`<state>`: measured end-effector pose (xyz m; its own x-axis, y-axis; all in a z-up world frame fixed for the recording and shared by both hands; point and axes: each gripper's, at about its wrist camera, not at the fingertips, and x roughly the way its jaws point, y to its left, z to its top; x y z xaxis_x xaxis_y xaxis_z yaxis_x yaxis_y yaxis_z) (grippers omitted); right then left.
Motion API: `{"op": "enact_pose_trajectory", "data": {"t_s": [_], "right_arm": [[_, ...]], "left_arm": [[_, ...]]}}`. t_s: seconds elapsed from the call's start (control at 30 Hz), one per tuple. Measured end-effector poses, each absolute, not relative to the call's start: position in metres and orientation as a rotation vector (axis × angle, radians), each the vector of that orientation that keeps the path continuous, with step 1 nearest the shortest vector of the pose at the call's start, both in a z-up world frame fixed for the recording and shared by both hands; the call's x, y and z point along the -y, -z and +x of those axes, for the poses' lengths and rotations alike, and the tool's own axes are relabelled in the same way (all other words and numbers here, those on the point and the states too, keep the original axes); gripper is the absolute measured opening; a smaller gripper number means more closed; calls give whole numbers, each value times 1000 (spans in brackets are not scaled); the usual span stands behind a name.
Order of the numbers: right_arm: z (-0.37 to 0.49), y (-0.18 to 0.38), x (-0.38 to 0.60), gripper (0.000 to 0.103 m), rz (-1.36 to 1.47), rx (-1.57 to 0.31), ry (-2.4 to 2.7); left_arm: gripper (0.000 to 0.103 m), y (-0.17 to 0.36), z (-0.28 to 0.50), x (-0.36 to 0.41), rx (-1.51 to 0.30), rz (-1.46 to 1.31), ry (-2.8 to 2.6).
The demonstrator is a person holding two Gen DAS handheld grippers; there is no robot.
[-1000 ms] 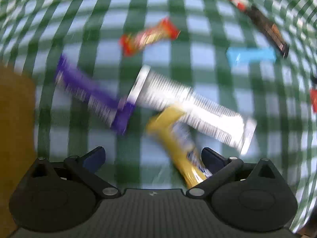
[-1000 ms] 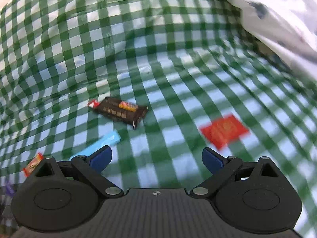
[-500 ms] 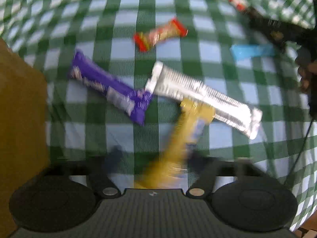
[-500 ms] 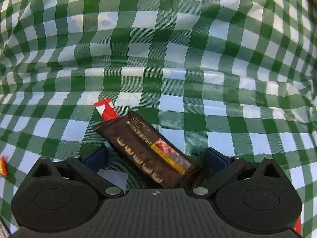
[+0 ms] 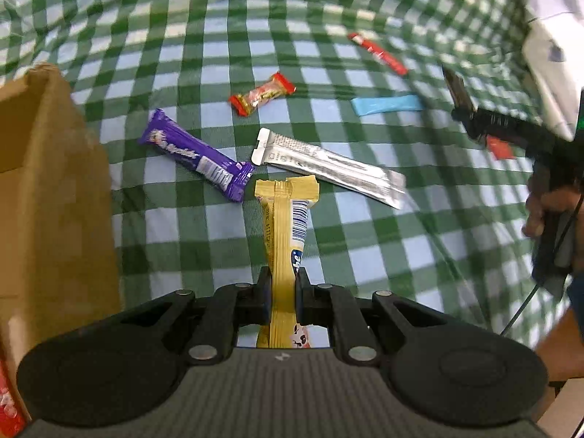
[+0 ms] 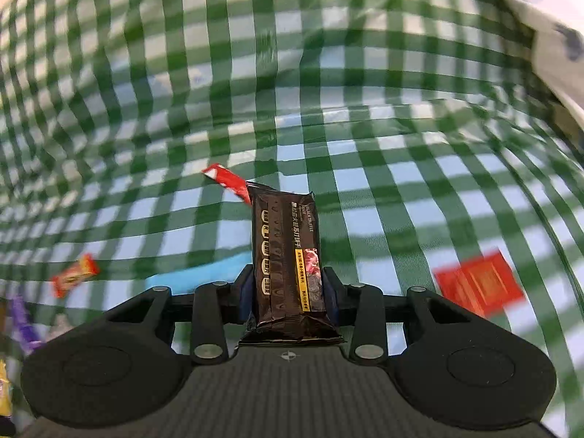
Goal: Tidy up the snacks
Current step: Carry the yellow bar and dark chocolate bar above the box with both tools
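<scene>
Green-and-white checked cloth (image 5: 365, 241) over the table, rumpled in soft folds, strewn with wrapped snacks.

Yellow bar (image 5: 286, 226) pinched in the left tool (image 5: 284, 294), jaws closed tight on its near half, far end sticking out free above the cloth. Dark brown bar (image 6: 286, 255) clamped likewise in the right tool (image 6: 288, 292), jaws nearly closed on its near half, standing out forward over the checks. Both probably light, in thin glossy film; likely slippery and easily crushed, so best gripped across the flat middle rather than on the crimped end seals.

Beyond the yellow bar, lying flat: purple bar (image 5: 197, 155) to the left, long silver packet (image 5: 328, 166) to the right, its corner just beside the yellow bar's far end in the left view. Farther off, small red-and-gold candy (image 5: 262, 94), pale blue strip (image 5: 387, 105), thin red stick (image 5: 377, 53). Flat red square sachet (image 6: 478, 283) to the right in the right view, blurred.

Brown cardboard box (image 5: 47, 197) upright at the left edge, matte and stiff; likely the place for sorting. White patterned fabric (image 6: 547, 29) at far right.
</scene>
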<state>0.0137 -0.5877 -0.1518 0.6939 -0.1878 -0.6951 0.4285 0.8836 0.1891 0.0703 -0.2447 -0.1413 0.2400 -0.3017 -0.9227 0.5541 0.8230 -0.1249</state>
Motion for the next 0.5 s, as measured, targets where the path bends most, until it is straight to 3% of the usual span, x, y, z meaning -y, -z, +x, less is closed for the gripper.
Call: {"op": "enact_pose_trajectory", "data": {"t_s": [0.5], "right_arm": [[-131, 35, 396, 40, 483, -558, 266]], "left_arm": [[13, 19, -8, 118, -991, 151, 598]]}}
